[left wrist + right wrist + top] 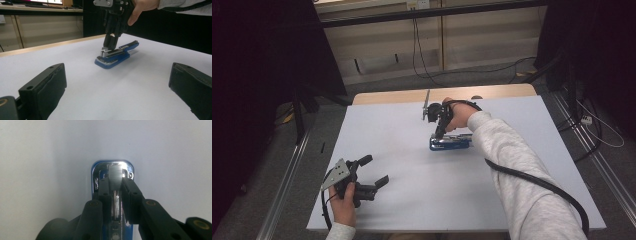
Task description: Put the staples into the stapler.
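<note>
— So, what was going on at the table when you looked in?

— Well, no one had told me the job, so I could only judge by eye. The right gripper [438,131] pointed straight down on a blue stapler [450,143] lying flat on the white table [412,200]. Its two black jaws stood narrow, one on each side of the metal staple channel at the stapler's chrome front end, and they looked to be pinching it.

— Pinching, or only beside it?

— From the right gripper view the fingers [103,192] pressed close against the shiny strip of staples [115,173] between them, so I took it for a hold, though I couldn't swear how firm.

— And the other hand?

— The left gripper [374,172] sat low, well apart from the stapler, toward the person's own edge. Its jaws were wide apart with nothing between them; past them I could see the stapler and the right gripper above it.

— How far along, would you say?

— My guess was the middle of it. The stapler's top arm looked swung back off the channel, so opening seemed done. Seating or pulling the staples, then closing the arm, looked to be left. The left one hadn't joined in yet
</note>
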`<state>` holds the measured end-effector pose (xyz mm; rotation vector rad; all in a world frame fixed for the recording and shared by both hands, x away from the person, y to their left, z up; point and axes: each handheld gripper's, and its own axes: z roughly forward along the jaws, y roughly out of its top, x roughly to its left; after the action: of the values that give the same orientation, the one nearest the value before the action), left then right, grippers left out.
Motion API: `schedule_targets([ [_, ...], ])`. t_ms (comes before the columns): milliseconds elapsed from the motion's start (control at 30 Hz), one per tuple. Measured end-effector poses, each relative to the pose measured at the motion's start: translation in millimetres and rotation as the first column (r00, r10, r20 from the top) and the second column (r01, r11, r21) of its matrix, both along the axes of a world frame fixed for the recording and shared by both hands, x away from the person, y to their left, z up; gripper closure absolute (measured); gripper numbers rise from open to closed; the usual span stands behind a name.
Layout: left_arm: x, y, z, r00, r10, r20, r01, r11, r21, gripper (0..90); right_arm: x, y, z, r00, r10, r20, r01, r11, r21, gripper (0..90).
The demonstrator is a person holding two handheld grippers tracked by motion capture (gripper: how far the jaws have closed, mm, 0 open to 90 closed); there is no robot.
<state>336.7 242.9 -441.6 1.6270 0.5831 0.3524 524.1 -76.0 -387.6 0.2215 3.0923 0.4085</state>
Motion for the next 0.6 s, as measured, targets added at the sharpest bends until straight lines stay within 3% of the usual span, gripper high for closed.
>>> schedule_targets([
  [600,0.5,-0.4,-0.3,1.0000,-0.005,-0.002,0.005,1.0000,0.006,1.3,0.1,-1.6,-3.8,1.0000,-0.004,-0.002,0.004,1.000,-0.008,78.2],
])
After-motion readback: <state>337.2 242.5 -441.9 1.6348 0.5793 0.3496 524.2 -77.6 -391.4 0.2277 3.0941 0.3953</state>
